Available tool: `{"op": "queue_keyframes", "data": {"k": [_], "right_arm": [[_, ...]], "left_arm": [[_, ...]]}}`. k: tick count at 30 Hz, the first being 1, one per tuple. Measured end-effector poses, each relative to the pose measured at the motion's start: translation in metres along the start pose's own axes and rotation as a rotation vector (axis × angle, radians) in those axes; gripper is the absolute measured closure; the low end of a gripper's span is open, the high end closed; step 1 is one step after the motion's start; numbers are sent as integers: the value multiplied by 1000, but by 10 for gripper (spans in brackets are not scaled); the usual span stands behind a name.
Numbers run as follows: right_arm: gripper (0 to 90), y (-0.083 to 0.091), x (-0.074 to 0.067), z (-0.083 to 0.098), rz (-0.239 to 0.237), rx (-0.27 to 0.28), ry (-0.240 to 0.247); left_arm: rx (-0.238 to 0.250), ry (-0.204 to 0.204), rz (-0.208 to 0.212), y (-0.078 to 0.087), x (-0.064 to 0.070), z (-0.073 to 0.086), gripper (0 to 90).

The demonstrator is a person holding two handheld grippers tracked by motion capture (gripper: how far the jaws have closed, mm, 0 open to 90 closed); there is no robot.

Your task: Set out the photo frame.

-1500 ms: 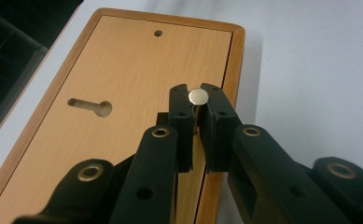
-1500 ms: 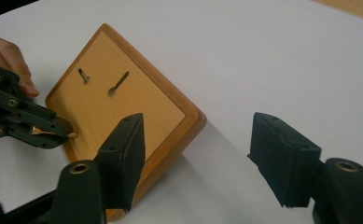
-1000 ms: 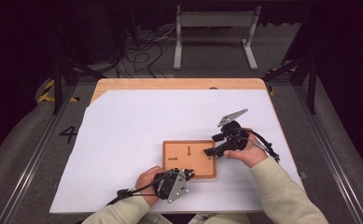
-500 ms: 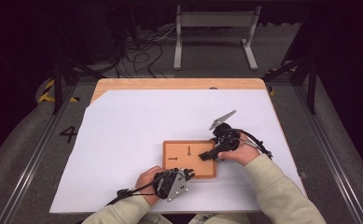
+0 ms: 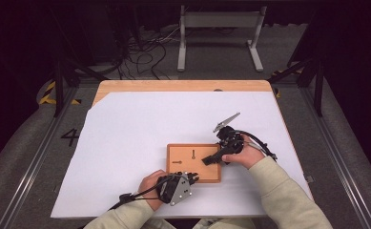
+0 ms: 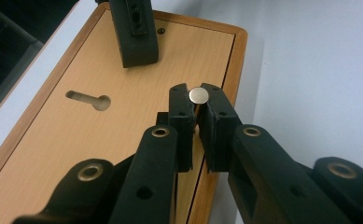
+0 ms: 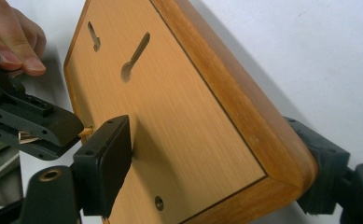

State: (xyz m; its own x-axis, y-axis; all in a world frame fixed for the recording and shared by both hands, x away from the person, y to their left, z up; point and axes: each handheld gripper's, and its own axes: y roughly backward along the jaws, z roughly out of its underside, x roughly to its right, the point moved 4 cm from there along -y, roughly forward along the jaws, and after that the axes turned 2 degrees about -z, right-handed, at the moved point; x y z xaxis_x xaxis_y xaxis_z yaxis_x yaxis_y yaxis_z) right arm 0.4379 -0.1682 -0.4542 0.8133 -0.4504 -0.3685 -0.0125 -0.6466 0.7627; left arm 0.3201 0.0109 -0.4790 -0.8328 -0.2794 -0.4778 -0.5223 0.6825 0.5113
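We count one wooden board [image 5: 183, 155] lying on the white sheet [image 5: 140, 124] that covers the table [image 5: 183, 86], toward the near right of the sheet. The board has two keyhole slots [image 5: 193, 153] cut in its top face, one running near to far and one running left to right; in the right gripper view both slots [image 7: 135, 56] are empty. A small screw hole [image 7: 158, 202] sits near one corner of the board.

There is one metal pin [image 6: 198, 95], a short peg with a flat round head. Our left gripper [image 6: 197, 100] is clenched on it, the two pads pressing its shank from either side, with the head standing just above the pad tips. The pin is held just over the near edge of the board, at its middle, and is not in either slot.

Our right gripper [image 5: 211, 160] grips the board itself at its right edge: one jaw lies flat on the top face, the other sits under the board's right side, so the board's thickness is clamped between them. That edge looks tilted up off the sheet, though we cannot tell for certain.

Two hands, two grippers, one board, one pin, two slots.
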Motion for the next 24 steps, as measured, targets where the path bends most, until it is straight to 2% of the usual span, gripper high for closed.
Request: {"op": "queue_keyframes", "data": {"k": [6, 7, 9, 11, 12, 13, 15, 18, 20, 22, 24], "right_arm": [[299, 5, 1, 0, -27, 0, 2], [303, 5, 1, 0, -30, -6, 6], [305, 6, 1, 2, -35, -16, -6], [309, 6, 2, 2, -38, -21, -6], [310, 7, 2, 2, -38, -21, -2], [310, 7, 1, 2, -35, -21, 2], [314, 7, 0, 2, -30, -21, 10], [345, 11, -2, 1, -30, -21, 22], [373, 15, -5, 1, -29, -21, 40], [388, 18, -9, 0, -14, -31, 53], [407, 21, -13, -1, -6, -36, 75]], "left_arm": [[-5, -13, -7, 1, 2, -1, 806], [-2, -10, 11, 2, 2, -1, 806], [45, 9, 76, 7, 3, -3, 660], [114, 62, 122, 15, -1, -8, 543], [140, 81, 126, 19, -5, -10, 526], [167, 120, 134, 24, -9, -12, 503], [193, 171, 146, 30, -16, -13, 491], [224, 223, 118, 41, -29, -12, 469], [231, 248, 94, 47, -36, -10, 461], [246, 253, 64, 52, -44, -9, 458], [265, 284, 32, 60, -55, -5, 458]]}}
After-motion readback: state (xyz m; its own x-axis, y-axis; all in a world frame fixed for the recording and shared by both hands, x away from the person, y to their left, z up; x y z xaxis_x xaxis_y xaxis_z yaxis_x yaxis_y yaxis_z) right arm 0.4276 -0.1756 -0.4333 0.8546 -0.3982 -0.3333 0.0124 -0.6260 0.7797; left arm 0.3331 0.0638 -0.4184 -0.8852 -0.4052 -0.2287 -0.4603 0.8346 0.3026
